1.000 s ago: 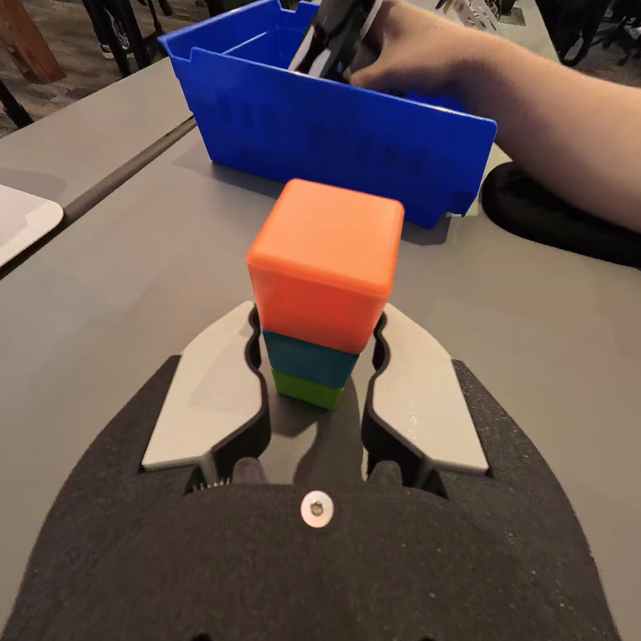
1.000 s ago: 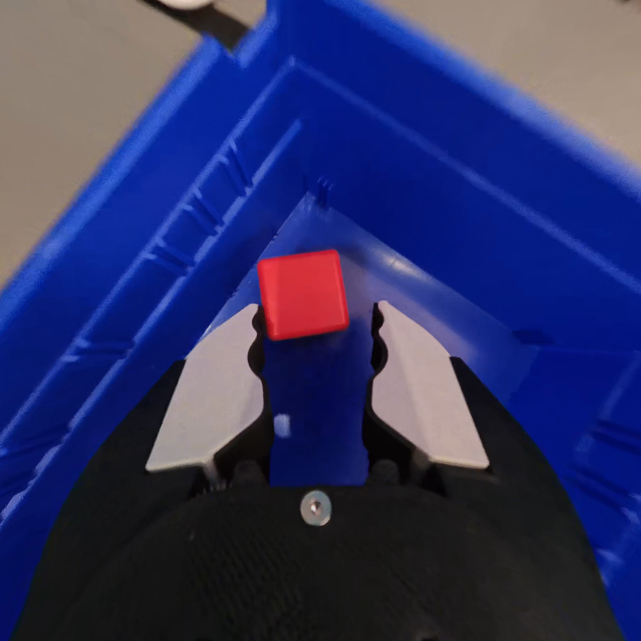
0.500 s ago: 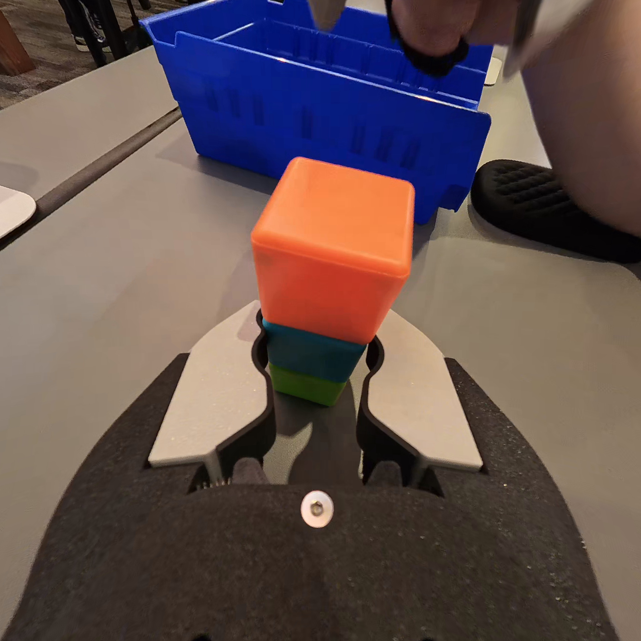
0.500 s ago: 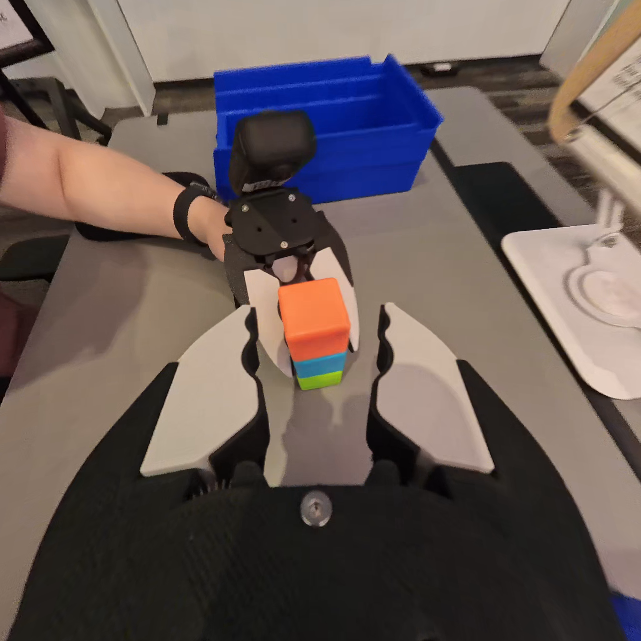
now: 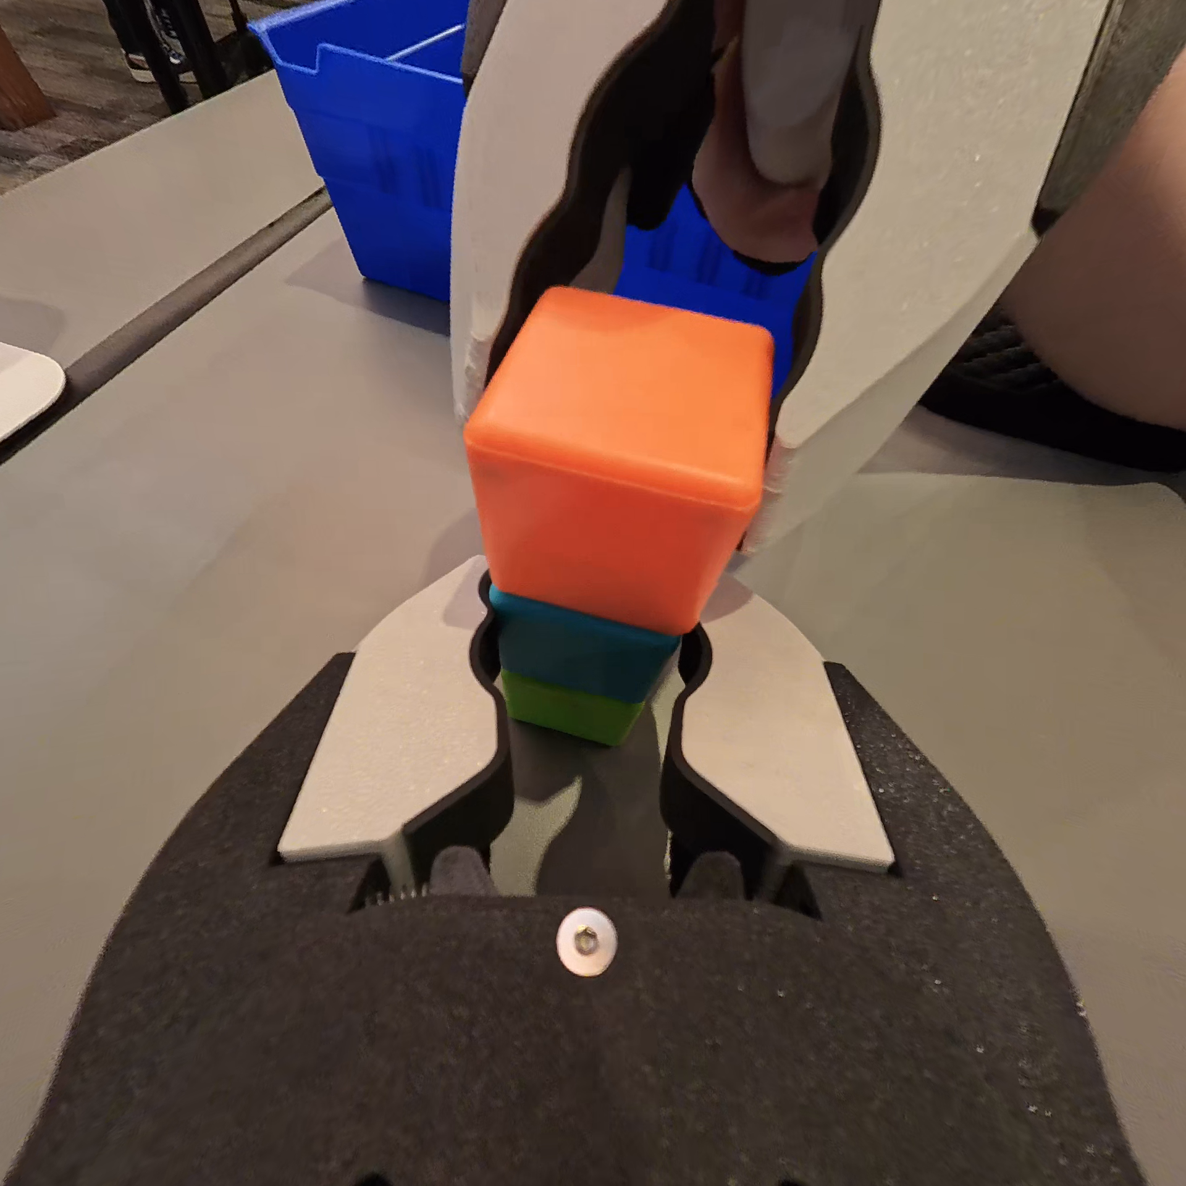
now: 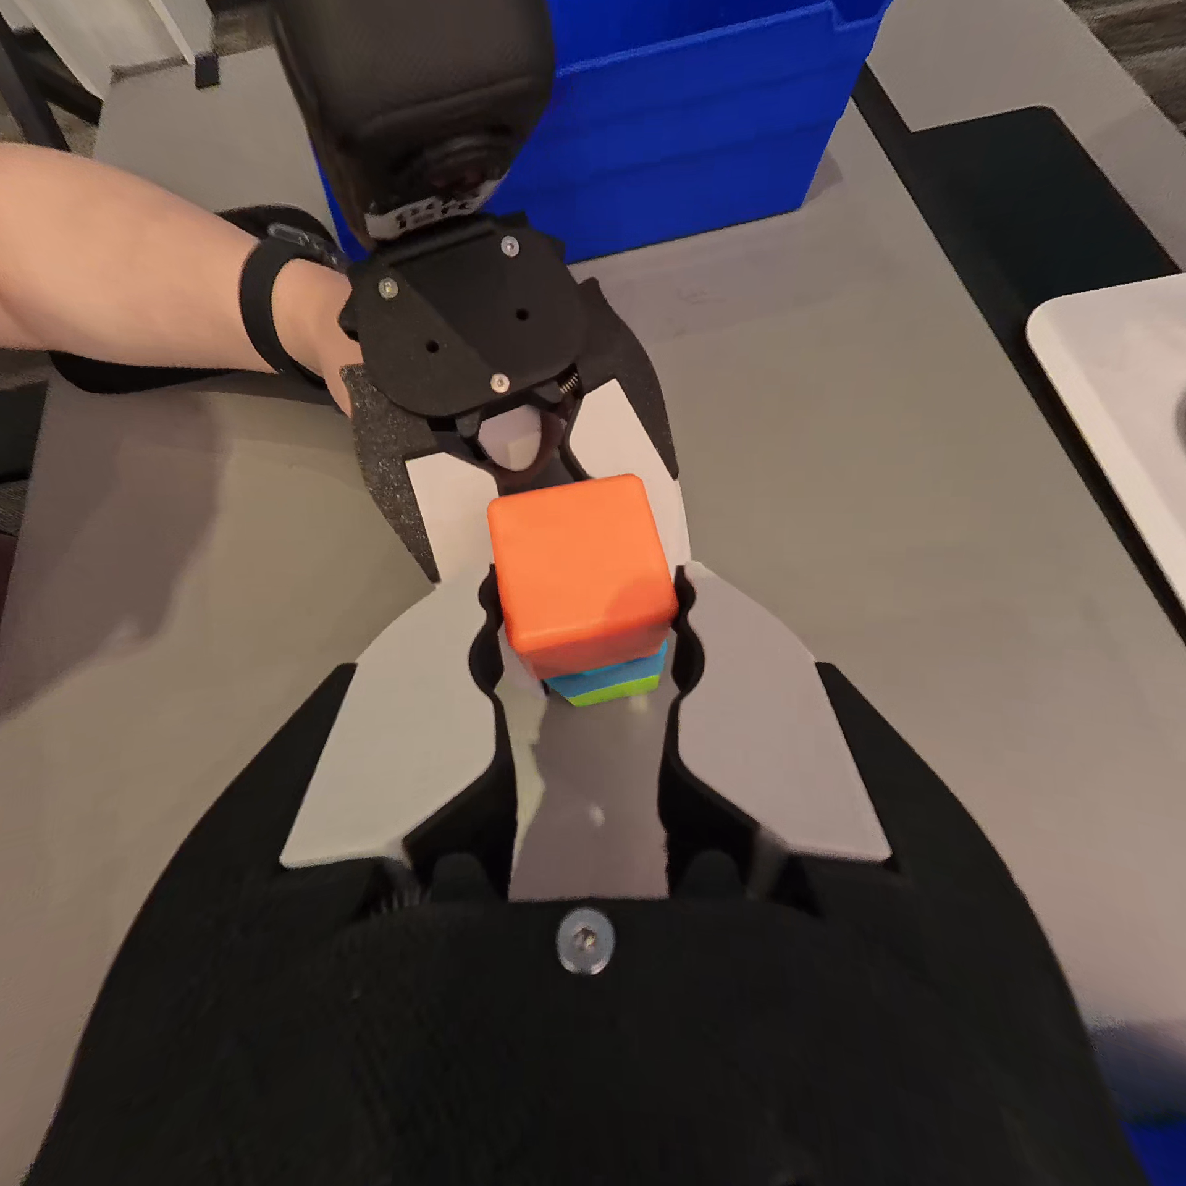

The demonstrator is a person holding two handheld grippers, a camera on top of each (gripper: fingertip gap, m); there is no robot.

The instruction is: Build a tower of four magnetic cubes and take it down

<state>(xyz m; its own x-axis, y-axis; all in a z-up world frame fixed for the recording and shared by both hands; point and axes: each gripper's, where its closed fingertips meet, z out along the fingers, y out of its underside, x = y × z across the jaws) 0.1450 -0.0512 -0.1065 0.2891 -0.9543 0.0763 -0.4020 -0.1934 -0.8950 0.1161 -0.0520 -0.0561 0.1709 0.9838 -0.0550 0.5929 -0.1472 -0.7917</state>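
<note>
Standing on the grey desk (image 5: 192, 513), just near of the blue bin (image 5: 378, 147), is a tower of three cubes: an orange cube (image 5: 616, 449) on top, a teal cube (image 5: 577, 654) under it and a green cube (image 5: 565, 712) at the bottom. The right gripper (image 6: 581, 616) is reaching down over the stack, and its jaws are flanking the orange cube's left and right faces at a narrow gap; whether they are already pressing on it I cannot tell. The left gripper (image 5: 581, 635) is sitting low on the near side, its jaws narrow around the teal cube, seemingly steadying the base, though firm contact is not clear either.

The cubes look like light, rigid plastic with smooth faces and rounded edges, so I judge them a little slippery; the flat opposite sides, taken squarely at mid-height, are the place to hold. The magnets will likely resist a straight pull, so bracing the lower cubes while tilting or sliding the top one should part them more cleanly. A white tray (image 6: 1117, 398) is lying at the right edge, well apart.
</note>
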